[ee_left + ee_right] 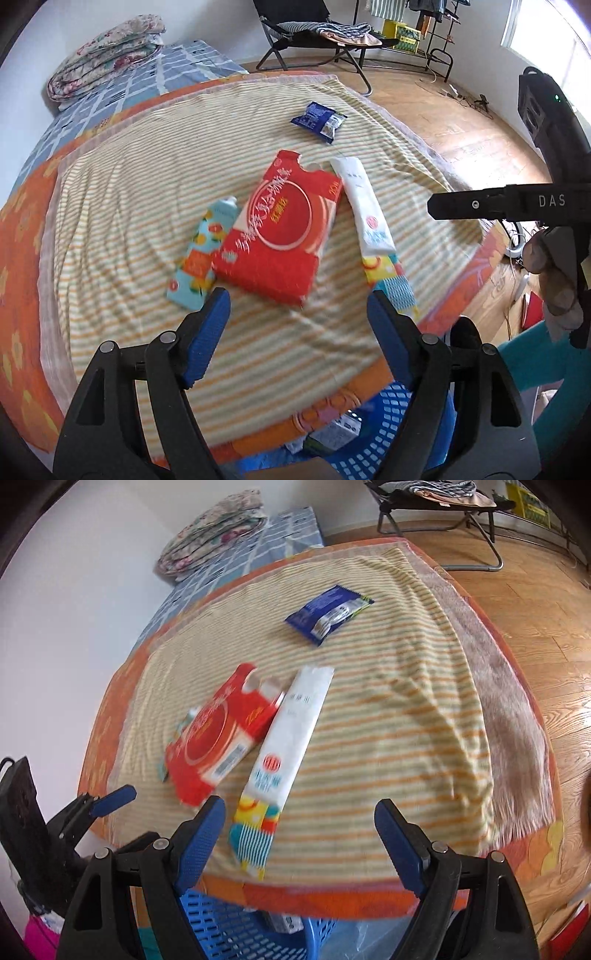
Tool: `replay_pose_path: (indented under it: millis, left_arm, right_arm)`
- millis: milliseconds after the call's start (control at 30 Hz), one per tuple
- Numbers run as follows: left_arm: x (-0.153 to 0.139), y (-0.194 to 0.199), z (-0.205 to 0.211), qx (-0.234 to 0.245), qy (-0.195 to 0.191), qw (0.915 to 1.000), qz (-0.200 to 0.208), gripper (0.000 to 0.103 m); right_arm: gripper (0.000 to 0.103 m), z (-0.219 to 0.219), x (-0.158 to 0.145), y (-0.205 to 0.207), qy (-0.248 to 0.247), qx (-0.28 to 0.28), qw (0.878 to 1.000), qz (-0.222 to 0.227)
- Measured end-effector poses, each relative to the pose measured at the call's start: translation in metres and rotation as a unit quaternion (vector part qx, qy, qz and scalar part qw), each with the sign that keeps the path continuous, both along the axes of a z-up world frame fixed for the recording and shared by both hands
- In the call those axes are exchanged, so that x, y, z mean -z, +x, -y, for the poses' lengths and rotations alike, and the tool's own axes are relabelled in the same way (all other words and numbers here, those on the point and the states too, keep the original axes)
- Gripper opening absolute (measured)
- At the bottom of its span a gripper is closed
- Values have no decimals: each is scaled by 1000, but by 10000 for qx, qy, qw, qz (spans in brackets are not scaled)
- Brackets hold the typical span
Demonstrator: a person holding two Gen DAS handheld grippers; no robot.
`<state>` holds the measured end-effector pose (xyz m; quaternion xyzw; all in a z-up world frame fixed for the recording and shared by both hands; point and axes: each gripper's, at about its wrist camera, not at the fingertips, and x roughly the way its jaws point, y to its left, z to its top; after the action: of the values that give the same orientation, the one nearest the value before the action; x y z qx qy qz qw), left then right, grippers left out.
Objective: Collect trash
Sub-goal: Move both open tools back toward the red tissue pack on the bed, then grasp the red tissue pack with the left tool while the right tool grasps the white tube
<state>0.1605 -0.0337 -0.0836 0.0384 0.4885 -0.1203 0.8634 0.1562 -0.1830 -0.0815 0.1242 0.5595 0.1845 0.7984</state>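
On the striped blanket [147, 206] lie a red box [284, 225], a light blue flowered packet [203, 254] partly under its left side, a long white packet [373, 225] on its right, and a dark blue snack wrapper [319, 120] farther back. My left gripper [299, 314] is open and empty, just before the red box. My right gripper [299, 823] is open and empty, hovering near the white packet's [284, 753] coloured end. The red box [218, 734] and blue wrapper [328, 613] also show in the right wrist view. A blue perforated basket [229, 926] holding some trash sits below the bed edge.
A folded floral quilt [107, 55] lies on the blue checked sheet at the back. A folding chair [314, 33] with clothes stands on the wooden floor [546, 635]. The basket also shows in the left wrist view [384, 417]. The other gripper's body [517, 201] shows at right.
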Motion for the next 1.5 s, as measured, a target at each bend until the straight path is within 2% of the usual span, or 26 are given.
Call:
replay_pose_path:
  millis: [333,700,833,1033,1300,1500]
  left_arm:
    - [11,45,4,28,201,9998,-17,79]
    - [30,78,11,189,276,9991,-261,79]
    - [34,83,17,330,341,9985,-270,79]
    - [36,90,21,289,319,9988,-222,79]
    - [38,87,29,440,290,9983,-243,80]
    - [38,85,33,415,374,9982,-221,80]
  right_arm:
    - [84,-20,18,43,191,66,9994,-297]
    - [77,-22,43,81,307,513,9960,-667]
    - [74,-25,47,92,256,582,9957,-675]
    - [72,-31,49,106,135,665,9959,-602]
    - [60,-37,50,119,-176,764,9956,-508]
    - [42,-46,50,126,-591,677,9953,-353]
